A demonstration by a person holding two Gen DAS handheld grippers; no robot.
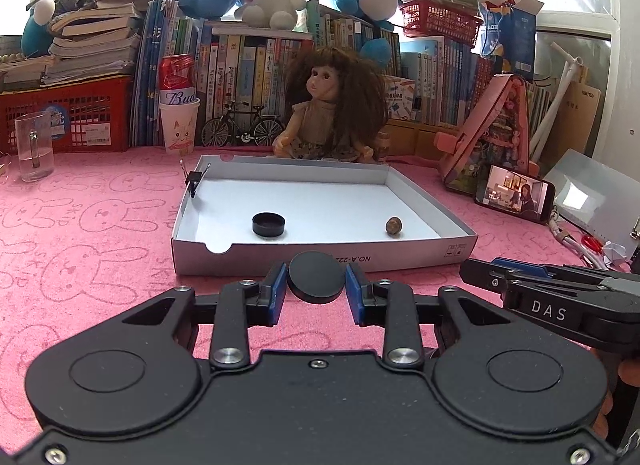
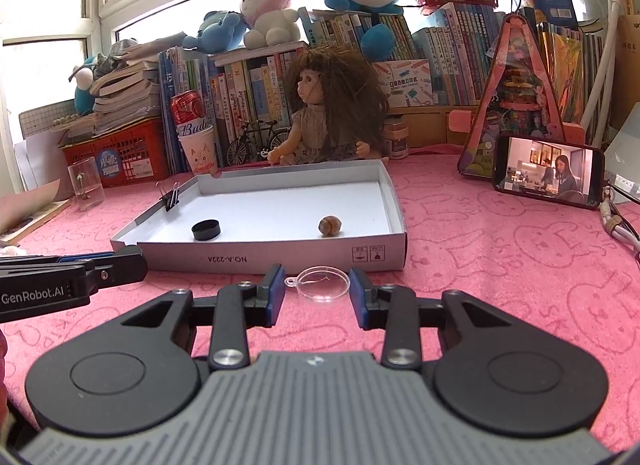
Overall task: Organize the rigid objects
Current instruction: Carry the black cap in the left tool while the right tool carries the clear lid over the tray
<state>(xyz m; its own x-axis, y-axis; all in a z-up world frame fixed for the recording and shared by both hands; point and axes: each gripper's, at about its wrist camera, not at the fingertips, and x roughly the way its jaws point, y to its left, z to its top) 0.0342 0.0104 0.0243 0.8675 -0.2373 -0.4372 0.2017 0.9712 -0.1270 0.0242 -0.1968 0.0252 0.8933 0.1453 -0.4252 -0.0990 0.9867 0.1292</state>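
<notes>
A shallow white cardboard box (image 1: 320,259) lies on the pink cloth in front of both grippers. Inside it are a black round cap (image 1: 268,225), a brown nut-like ball (image 1: 394,226) and a black binder clip (image 1: 195,179) on the left wall. My left gripper (image 1: 316,285) is shut on a black round lid (image 1: 317,275), held just short of the box's front wall. My right gripper (image 2: 317,291) is shut on a clear round plastic lid (image 2: 320,285) with a small loop, near the box (image 2: 280,261). The right view shows the same cap (image 2: 206,230), ball (image 2: 330,226) and clip (image 2: 172,197).
A doll (image 1: 332,105) sits behind the box, before a row of books. A glass mug (image 1: 34,147) and a paper cup holding a red can (image 1: 179,121) stand at the left. A phone (image 2: 548,177) playing video leans at the right, with cables beside it.
</notes>
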